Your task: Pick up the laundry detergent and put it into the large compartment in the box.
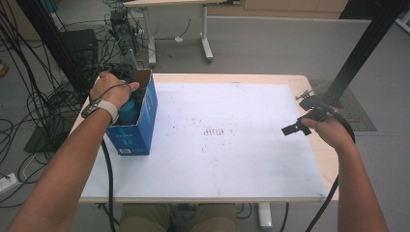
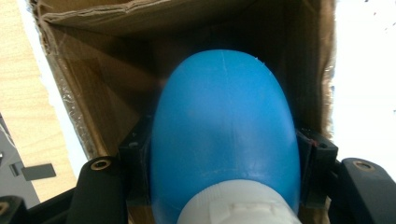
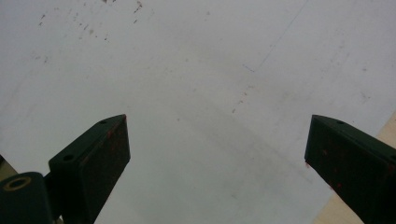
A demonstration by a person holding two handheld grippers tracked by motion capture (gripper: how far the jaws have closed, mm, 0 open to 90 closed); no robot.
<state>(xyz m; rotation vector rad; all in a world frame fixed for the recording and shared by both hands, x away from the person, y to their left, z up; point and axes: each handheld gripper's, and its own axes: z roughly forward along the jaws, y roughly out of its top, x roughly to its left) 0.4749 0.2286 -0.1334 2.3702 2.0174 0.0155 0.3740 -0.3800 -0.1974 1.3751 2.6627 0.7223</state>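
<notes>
At the tabletop's (image 1: 232, 164) left edge, the left tool (image 2: 224, 205) reaches down into the box (image 1: 138, 130), its jaws clamped on either side of the blue bottle (image 2: 224, 140), while the right tool (image 3: 215, 158) hangs wide open and empty over the right edge.

Left gripper (image 2: 224, 186) is clamping a blue bottle (image 2: 224, 135), white-capped, inside an open cardboard box (image 2: 102, 93).

bottle (image 2: 224, 140) in box (image 1: 140, 130), table's (image 1: 241, 169) left
</notes>
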